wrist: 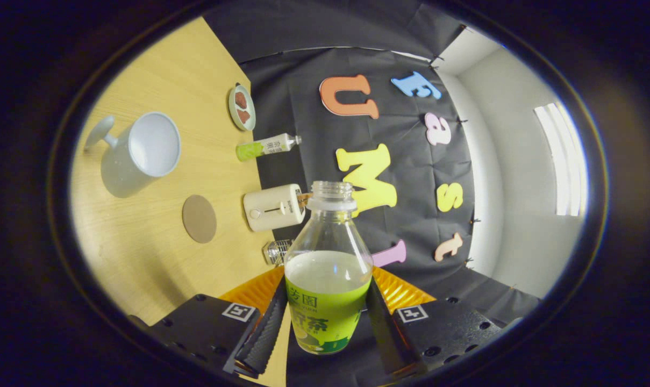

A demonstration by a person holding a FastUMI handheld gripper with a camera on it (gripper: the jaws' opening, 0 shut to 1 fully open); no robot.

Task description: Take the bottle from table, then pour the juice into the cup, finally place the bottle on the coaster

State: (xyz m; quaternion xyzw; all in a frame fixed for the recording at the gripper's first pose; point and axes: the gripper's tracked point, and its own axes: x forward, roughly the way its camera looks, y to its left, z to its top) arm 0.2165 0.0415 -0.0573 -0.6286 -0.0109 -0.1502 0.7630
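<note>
The bottle [328, 269] is showing clear glossy plastic under a smooth printed label; the surface [158, 64] beside it is looking like pale matt woodgrain, the cup [139, 153] smooth and glazed.

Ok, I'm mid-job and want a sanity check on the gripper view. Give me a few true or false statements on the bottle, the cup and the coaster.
1. The tongs are shut on the bottle, one finger on each side of its label. True.
2. The bottle still has its cap on. False: its neck is open, with no cap on it.
3. The cup is full of juice. False: its inside looks empty.
4. The coaster has nothing on it. True.
5. The bottle is empty. False: green juice fills its lower part.
</note>
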